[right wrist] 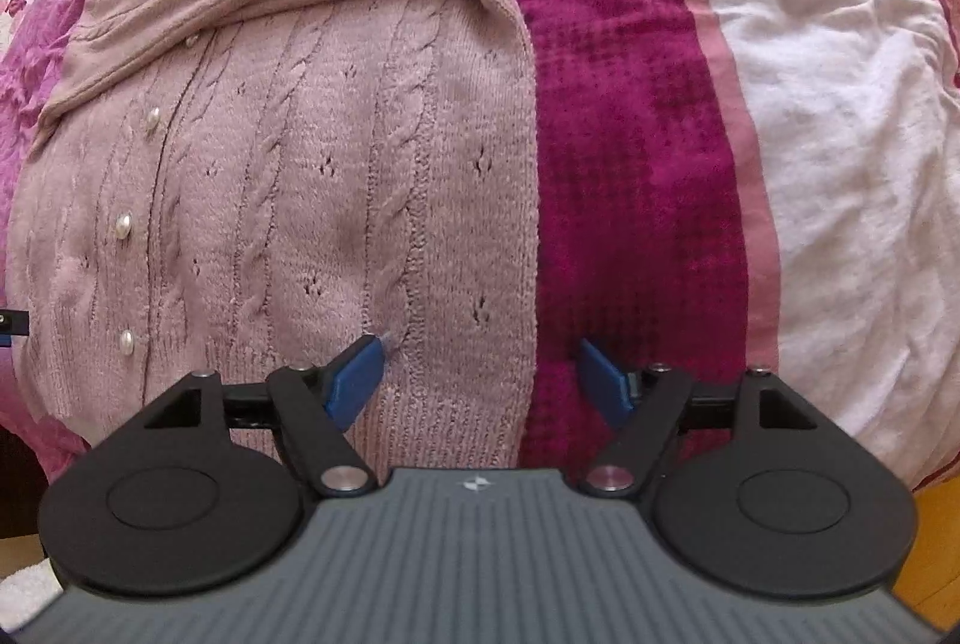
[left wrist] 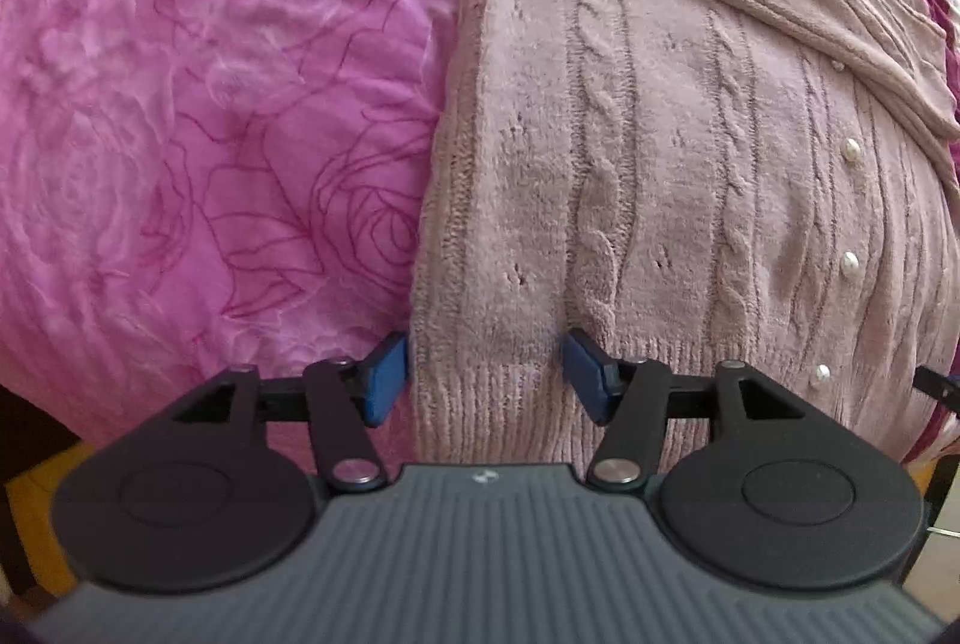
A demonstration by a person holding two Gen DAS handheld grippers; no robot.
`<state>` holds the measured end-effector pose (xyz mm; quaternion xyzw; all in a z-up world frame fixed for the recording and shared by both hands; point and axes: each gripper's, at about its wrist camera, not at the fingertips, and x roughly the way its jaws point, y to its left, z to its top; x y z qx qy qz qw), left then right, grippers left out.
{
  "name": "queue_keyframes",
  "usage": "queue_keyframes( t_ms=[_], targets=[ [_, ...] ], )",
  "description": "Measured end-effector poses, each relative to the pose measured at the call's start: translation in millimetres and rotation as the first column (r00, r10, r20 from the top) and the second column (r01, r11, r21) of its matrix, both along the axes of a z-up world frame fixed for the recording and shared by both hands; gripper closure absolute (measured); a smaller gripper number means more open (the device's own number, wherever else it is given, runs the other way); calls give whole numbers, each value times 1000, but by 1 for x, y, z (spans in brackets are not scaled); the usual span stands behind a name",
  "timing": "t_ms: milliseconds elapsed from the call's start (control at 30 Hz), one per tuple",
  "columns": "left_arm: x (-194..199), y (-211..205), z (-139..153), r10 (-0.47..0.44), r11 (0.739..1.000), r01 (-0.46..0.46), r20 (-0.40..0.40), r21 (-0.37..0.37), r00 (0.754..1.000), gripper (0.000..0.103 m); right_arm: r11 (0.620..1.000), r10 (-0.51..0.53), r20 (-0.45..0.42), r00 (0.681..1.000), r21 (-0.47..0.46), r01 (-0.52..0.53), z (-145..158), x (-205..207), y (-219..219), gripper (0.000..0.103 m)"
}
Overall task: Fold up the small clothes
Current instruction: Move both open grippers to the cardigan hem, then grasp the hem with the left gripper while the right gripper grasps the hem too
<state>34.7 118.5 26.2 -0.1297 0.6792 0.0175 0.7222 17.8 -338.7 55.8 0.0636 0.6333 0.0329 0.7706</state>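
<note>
A dusty-pink cable-knit cardigan (left wrist: 690,176) with pearl buttons (left wrist: 849,261) lies flat on the bed, both sleeves folded across its upper part. My left gripper (left wrist: 486,374) is open at the cardigan's bottom left corner, its blue fingers (left wrist: 384,377) straddling the ribbed hem. The right wrist view shows the same cardigan (right wrist: 300,176) from its other side. My right gripper (right wrist: 486,380) is open at the bottom right corner, one finger (right wrist: 354,374) resting on the knit and the other over the dark magenta cover beside it.
A pink rose-patterned bedspread (left wrist: 210,104) lies left of the cardigan. To its right run a dark magenta stripe (right wrist: 624,134) and a crumpled white sheet (right wrist: 840,164). The bed's near edge sits just behind the hem, with yellow floor (right wrist: 936,554) below.
</note>
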Motion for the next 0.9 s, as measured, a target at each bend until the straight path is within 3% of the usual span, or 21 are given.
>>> queue_keyframes(
  t_ms=[200,433,567,633,800,900],
  targets=[
    [0,-4,-8,-13,1000,13,-16,-18,1000,39,1000,15,-18,1000,15,-15,-4,4,0,28],
    [18,-5,-13,-9,999,6,-62,-43,998,40,999,-19,-15,1000,46,20,0,1,-12,50],
    [24,-6,-11,-24,998,21,-49,-66,998,58,997,-41,-10,999,66,41,4,-3,-22,68],
    [25,-4,-8,-13,996,9,-44,-92,999,81,994,-56,-12,998,93,57,5,-5,-27,81],
    [30,4,5,0,990,-4,-25,-139,1000,87,984,-79,-4,997,158,78,10,-10,-31,95],
    [31,5,14,16,983,-16,-2,-184,1000,88,970,-108,8,994,219,103,18,-9,-31,96]
  ],
)
